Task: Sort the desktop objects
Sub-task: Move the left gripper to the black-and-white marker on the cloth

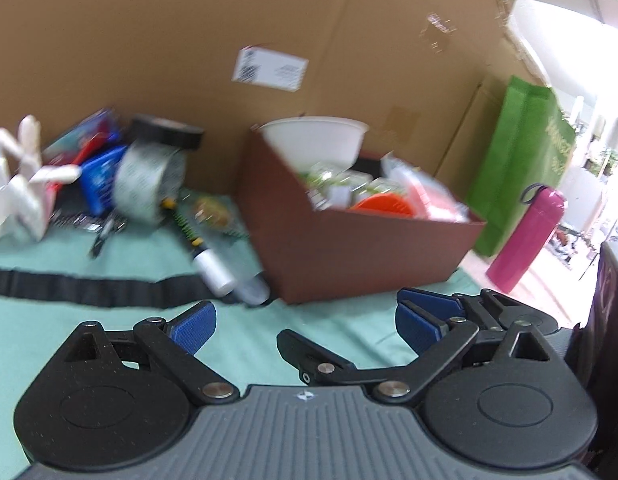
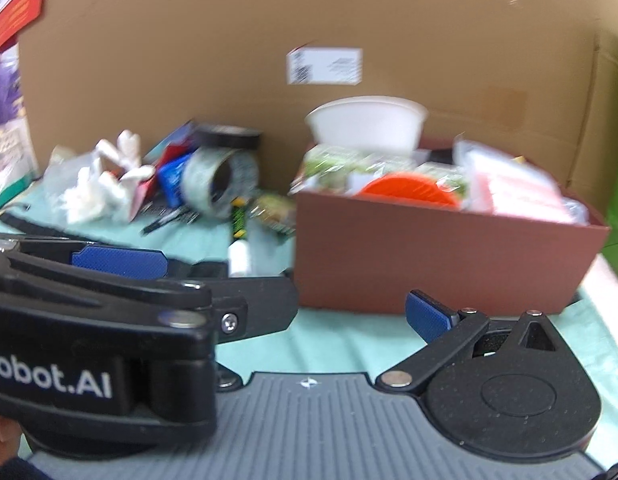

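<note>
A brown box [image 1: 361, 248] [image 2: 441, 256] on the green cloth holds a white bowl [image 1: 317, 136], an orange lid [image 1: 383, 204] and several packets. Left of it lie a clear tape roll [image 1: 149, 184] [image 2: 217, 184], a black tape roll [image 1: 165, 130], a blue pack [image 1: 99, 180], a white-capped marker [image 1: 213, 268] [image 2: 239, 240], a snack packet [image 1: 211, 210] and a white glove-like thing [image 1: 25, 176]. My left gripper [image 1: 305, 326] is open and empty, short of the box. My right gripper [image 2: 309, 316] is open beside it, its left finger hidden behind the left gripper's body [image 2: 89, 320].
A tall cardboard wall [image 1: 189, 40] closes the back. A black strap [image 1: 89, 284] crosses the cloth on the left. A pink bottle [image 1: 527, 236] and a green bag [image 1: 521, 160] stand right of the box. Printed packages [image 2: 9, 80] lean at the far left.
</note>
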